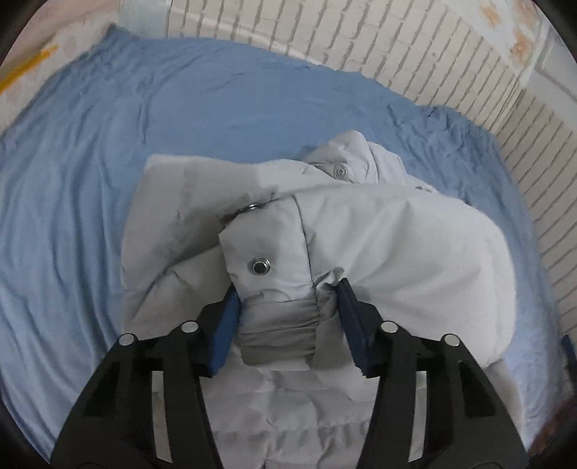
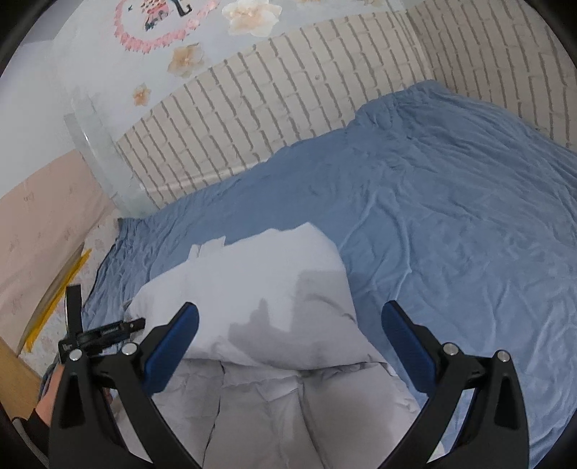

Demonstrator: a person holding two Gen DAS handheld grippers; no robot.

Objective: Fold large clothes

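White puffy jacket (image 1: pixel 378 231) lies partly folded on a blue sheet (image 1: pixel 108 180) covering the bed, toward the near edge, brick-pattern wall (image 1: pixel 396 47) behind. Left gripper (image 1: pixel 288 310) has its blue pads (image 1: pixel 227 324) pressed on both sides of the sleeve cuff (image 1: pixel 277 332), the grey elastic bunched between them, so narrow and holding the cuff. A snap button (image 1: pixel 260 267) shows on the cuff tab just beyond the fingers; another snap (image 1: pixel 340 172) sits farther off near the collar. The sleeve lies across the jacket body, which bulges to the right. Right gripper (image 2: pixel 288 342) is spread wide, holding nothing, hovering over the near part of the jacket (image 2: pixel 270 288); its shadow falls on the fabric. Folded top layer ends in a rounded far edge, quilted panels visible near the camera. Part of the left gripper (image 2: pixel 104 332) and a hand (image 2: pixel 48 397) show at the left edge in the right wrist view. Flower stickers (image 2: pixel 249 14) on the far wall.
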